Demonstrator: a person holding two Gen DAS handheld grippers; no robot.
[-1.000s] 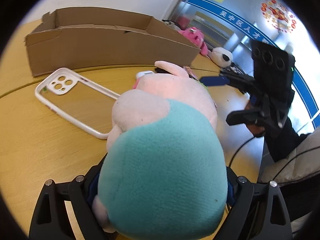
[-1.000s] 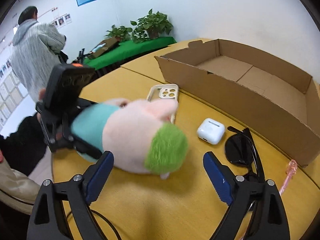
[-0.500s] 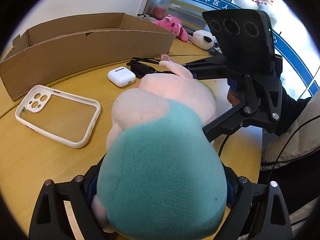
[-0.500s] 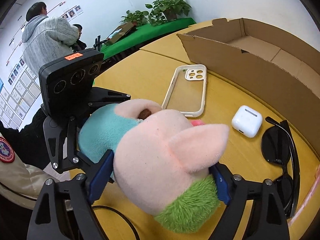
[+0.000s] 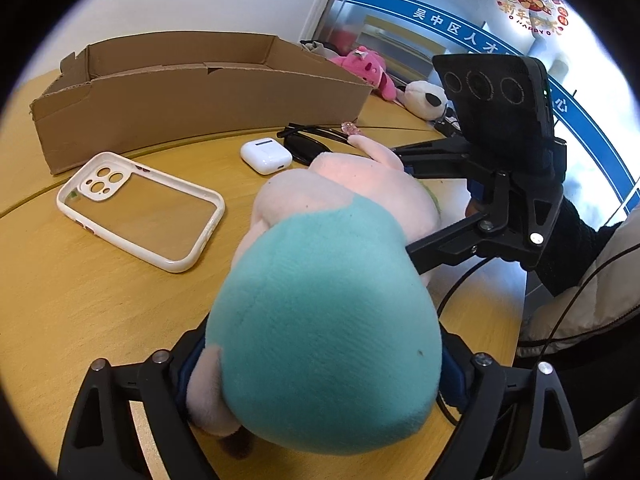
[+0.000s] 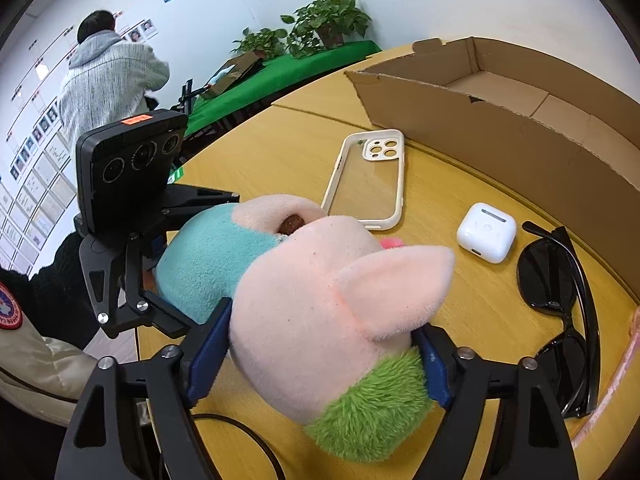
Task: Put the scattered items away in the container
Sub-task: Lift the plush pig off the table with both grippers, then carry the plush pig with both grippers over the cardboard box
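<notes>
One yellow wood table (image 6: 280, 128); potted plants (image 6: 320, 24) behind.

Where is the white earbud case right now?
The white earbud case lies on the yellow table in front of the cardboard box. In the right wrist view it sits between the phone case and the black sunglasses, just beyond the plush toy.
</notes>
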